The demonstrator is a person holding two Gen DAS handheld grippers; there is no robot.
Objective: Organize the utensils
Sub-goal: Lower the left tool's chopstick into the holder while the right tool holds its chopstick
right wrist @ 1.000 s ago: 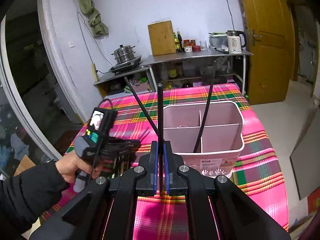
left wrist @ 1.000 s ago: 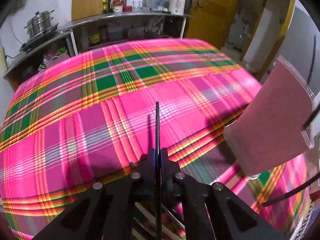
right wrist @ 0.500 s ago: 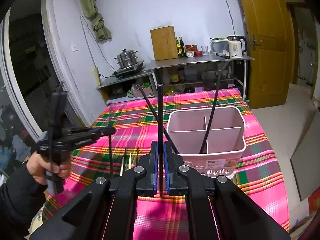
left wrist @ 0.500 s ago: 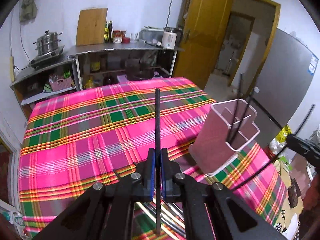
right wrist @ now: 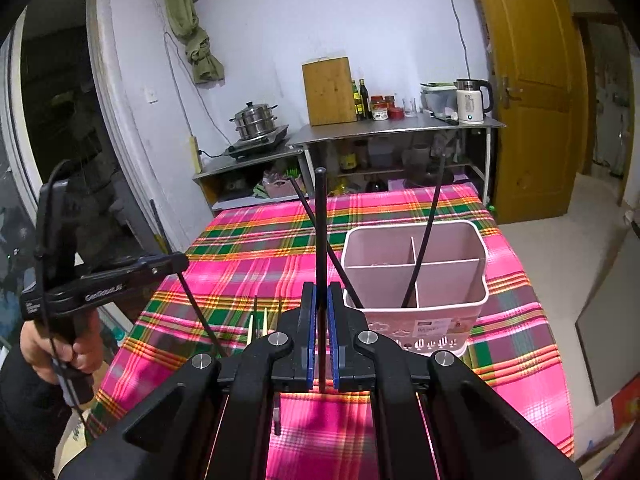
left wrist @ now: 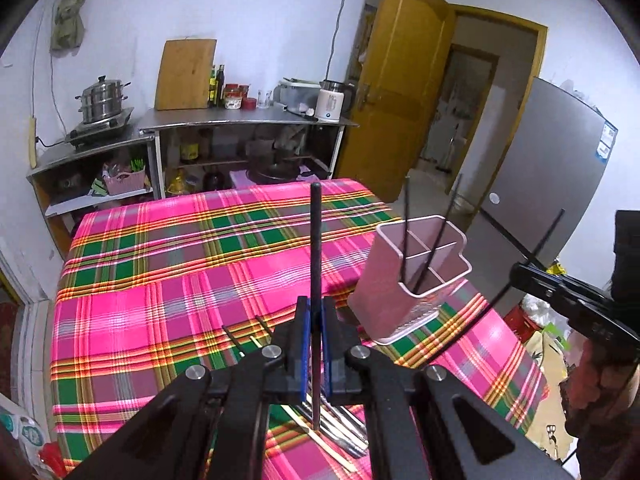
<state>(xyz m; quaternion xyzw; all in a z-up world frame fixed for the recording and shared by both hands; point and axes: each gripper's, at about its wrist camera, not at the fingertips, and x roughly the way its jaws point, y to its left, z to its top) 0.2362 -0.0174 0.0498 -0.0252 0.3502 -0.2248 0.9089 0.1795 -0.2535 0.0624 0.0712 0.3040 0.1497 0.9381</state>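
A pink-green-yellow plaid tablecloth (right wrist: pixel 248 256) bears a pale pink holder (right wrist: pixel 452 280) with black chopsticks (right wrist: pixel 424 240).

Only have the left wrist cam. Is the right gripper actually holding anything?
Observer: Yes. The right gripper has its jaws shut on a black chopstick, which sticks out past the tips.
Operator: Anything on the basket's far face?
Observer: The pink basket has a printed label on the side facing the right gripper.
Operator: Left hand?
Observer: The left hand is wrapped round the left gripper handle.
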